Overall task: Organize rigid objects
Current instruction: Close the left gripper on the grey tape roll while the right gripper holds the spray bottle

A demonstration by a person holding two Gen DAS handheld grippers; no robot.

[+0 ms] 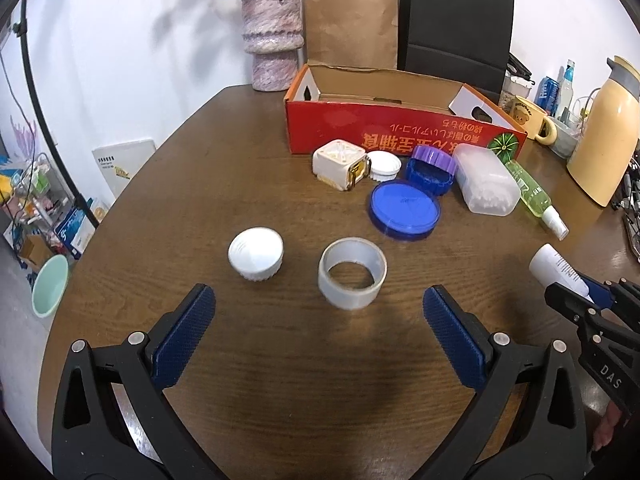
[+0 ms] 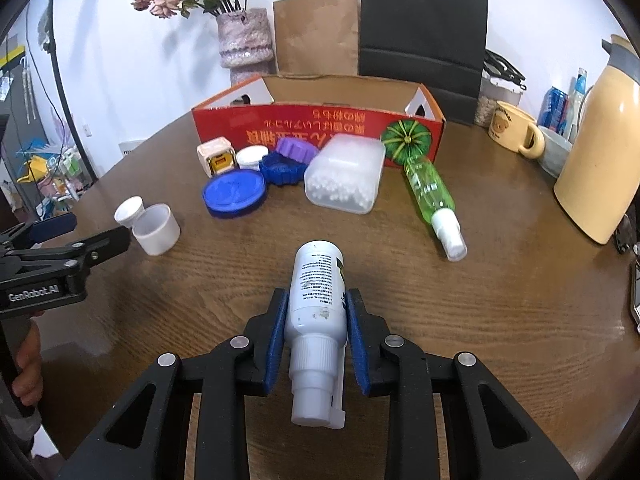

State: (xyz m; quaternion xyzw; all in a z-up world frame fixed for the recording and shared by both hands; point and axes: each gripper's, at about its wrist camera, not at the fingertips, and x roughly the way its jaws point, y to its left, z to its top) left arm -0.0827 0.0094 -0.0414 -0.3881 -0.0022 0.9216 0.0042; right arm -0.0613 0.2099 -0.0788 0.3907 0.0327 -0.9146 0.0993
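My right gripper point(image 2: 316, 300) is shut on a white bottle point(image 2: 318, 284), held above the brown table; the bottle also shows in the left wrist view point(image 1: 558, 268). My left gripper point(image 1: 318, 304) is open and empty, just in front of a grey tape roll point(image 1: 353, 274) and a white cap point(image 1: 256, 254). A red cardboard box point(image 1: 400, 128) stands open at the back. In front of it lie a cream cube point(image 1: 340, 164), a blue round lid point(image 1: 404, 210), a purple-and-blue container point(image 1: 432, 168), a clear cotton-swab box point(image 1: 486, 184) and a green spray bottle point(image 1: 534, 198).
A pink vase point(image 1: 272, 40), a brown paper bag point(image 1: 350, 24) and a black bag point(image 1: 456, 28) stand behind the box. A yellow mug point(image 1: 528, 118) and a cream thermos point(image 1: 604, 132) stand at the right. The table edge point(image 1: 120, 208) curves at the left.
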